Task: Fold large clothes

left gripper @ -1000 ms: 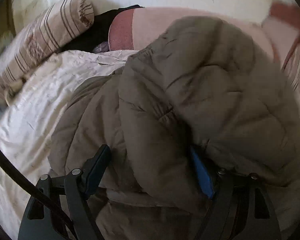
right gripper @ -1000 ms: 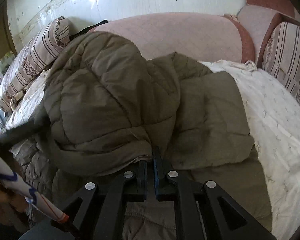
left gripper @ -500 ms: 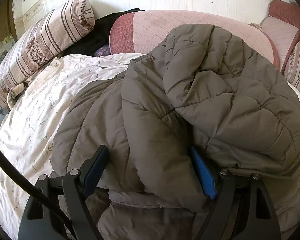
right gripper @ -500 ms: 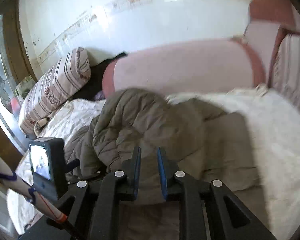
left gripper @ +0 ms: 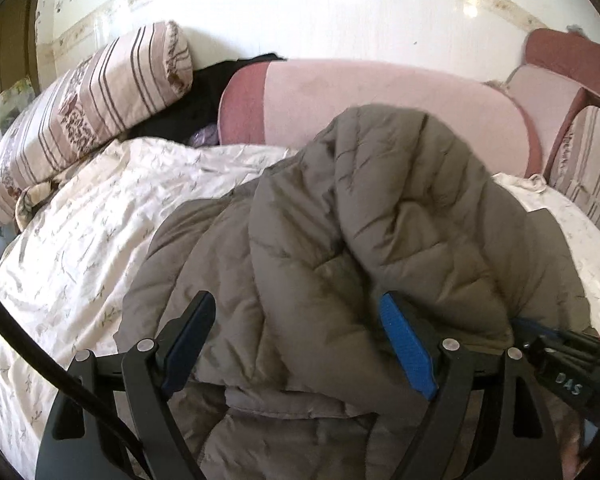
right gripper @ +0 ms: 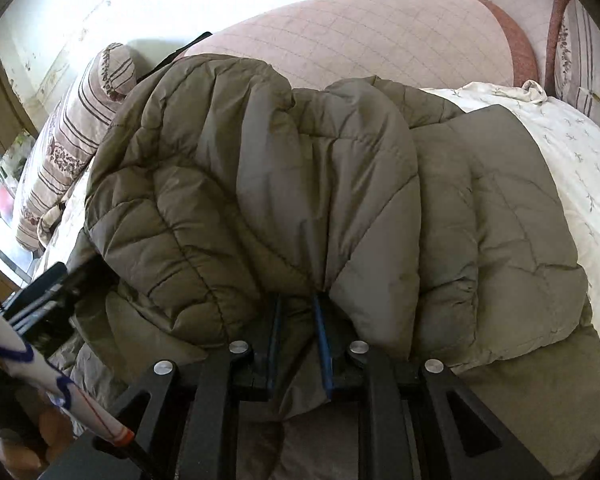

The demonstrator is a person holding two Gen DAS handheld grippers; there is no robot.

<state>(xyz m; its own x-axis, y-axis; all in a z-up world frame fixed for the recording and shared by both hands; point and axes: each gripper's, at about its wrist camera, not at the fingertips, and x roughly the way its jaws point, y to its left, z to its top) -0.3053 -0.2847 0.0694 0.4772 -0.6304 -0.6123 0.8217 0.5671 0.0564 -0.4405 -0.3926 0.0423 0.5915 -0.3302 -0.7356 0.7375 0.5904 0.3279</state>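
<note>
One thin pinch: your right gripper (right gripper: 298, 340) clamps the puffy jacket (right gripper: 284, 184); left gripper (left gripper: 300, 340) gapes, so it may slip onto the bedsheet (left gripper: 80, 248).

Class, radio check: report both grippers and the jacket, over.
Left gripper open, straddling the quilted jacket. Right gripper pinching a jacket fold. Jacket bunched on the bedsheet. Nothing blocking.

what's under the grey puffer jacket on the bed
The puffer jacket lies on a cream floral bedsheet, which shows around it. Whatever sits directly beneath its bunched folds is covered.
</note>
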